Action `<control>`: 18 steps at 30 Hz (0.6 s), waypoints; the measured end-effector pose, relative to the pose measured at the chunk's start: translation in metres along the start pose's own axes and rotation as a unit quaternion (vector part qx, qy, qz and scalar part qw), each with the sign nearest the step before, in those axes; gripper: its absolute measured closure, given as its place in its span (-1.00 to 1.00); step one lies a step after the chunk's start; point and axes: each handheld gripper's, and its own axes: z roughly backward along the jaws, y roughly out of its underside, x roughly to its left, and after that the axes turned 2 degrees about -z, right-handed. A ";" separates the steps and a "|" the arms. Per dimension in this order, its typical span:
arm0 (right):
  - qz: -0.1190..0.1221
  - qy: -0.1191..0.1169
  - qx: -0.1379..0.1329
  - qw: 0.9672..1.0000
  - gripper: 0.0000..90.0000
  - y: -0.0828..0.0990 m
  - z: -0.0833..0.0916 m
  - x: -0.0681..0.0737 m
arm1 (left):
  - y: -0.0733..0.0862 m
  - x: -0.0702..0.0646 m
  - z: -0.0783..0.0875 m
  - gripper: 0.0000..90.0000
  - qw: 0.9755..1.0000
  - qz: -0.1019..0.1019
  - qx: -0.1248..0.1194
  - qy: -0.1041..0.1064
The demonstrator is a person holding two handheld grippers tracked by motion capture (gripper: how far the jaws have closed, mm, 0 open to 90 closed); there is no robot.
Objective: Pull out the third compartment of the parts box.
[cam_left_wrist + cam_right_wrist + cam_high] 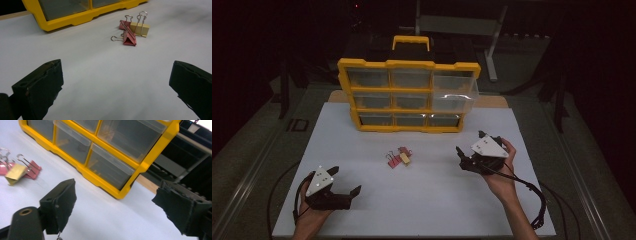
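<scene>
Small pile of pink & yellow metal binder clips [398, 158] lies mid white table [362, 210], near front of yellow plastic drawer cabinet [408, 95]. L gripper [348, 192] & R gripper [468, 159] both jaws wide, empty, flanking pile. Risk: clips touch w/ wire handles overlapping, so a grab may drag a neighbour or slip off.

Colours ahead of my grippers.
Pink binder clips [391, 160] and a tan one [405, 158] on a white table [422, 200]; beyond them, a yellow-framed organizer [408, 95] with clear drawers; my jaws are black.
</scene>
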 end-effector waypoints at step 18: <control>-0.106 -0.032 -0.036 0.993 -0.68 0.049 0.017 -0.003 | -0.002 0.003 0.000 -1.00 1.000 0.012 -0.004 0.007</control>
